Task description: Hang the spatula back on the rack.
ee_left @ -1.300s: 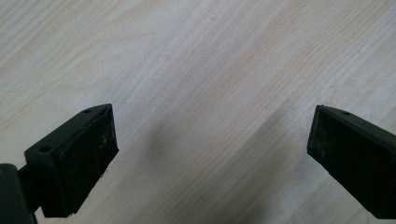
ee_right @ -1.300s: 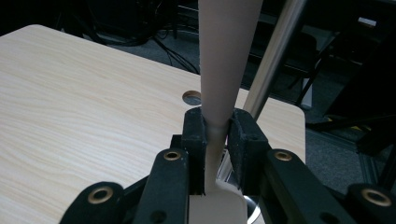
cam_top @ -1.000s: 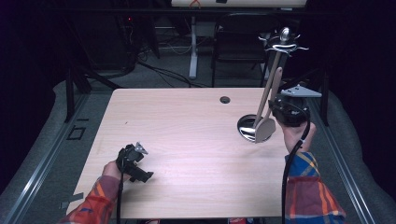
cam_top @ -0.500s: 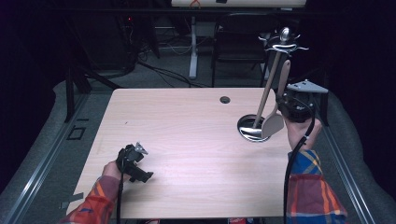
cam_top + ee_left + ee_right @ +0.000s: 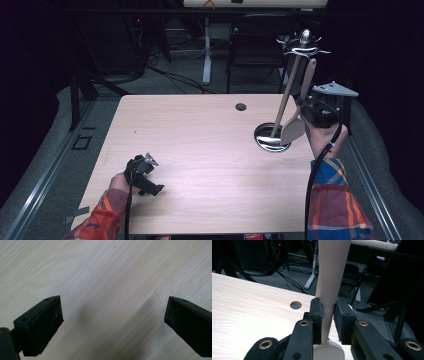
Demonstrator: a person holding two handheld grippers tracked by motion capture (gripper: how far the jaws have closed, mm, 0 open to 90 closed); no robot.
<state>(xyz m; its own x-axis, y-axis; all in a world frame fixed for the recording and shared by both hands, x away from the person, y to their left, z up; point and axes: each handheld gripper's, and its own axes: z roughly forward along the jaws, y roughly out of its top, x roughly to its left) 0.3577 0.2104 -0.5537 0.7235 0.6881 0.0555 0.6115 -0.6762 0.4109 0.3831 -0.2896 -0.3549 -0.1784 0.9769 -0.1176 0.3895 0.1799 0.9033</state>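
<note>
High view shows the table (image 5: 200, 150) across the middle of the frame, pale wood, with a small hole (image 5: 241, 106) near its far edge. At right centre stands a rack (image 5: 289, 95): a round metal base, a thin post, hooks at the top. A spatula (image 5: 296, 120) hangs beside the post, blade down, just above the base, its handle end up at the hooks.

Right gripper (image 5: 310, 112) sits at the right edge of the frame, and the right gripper view shows its jaws pinching the spatula (image 5: 330, 277) at the neck, just above the blade. Left gripper (image 5: 145, 172) rests low at lower left, well apart from the rack; the left gripper view shows its jaws spread wide over bare wood.

I can't tell whether the handle is on or off its hook. As I judge it, the risk lies there: a sideways pull with the hook engaged could tip the rack, since nothing steadies its base. A grip so low on the neck could also let the long handle swing and knock the post.
</note>
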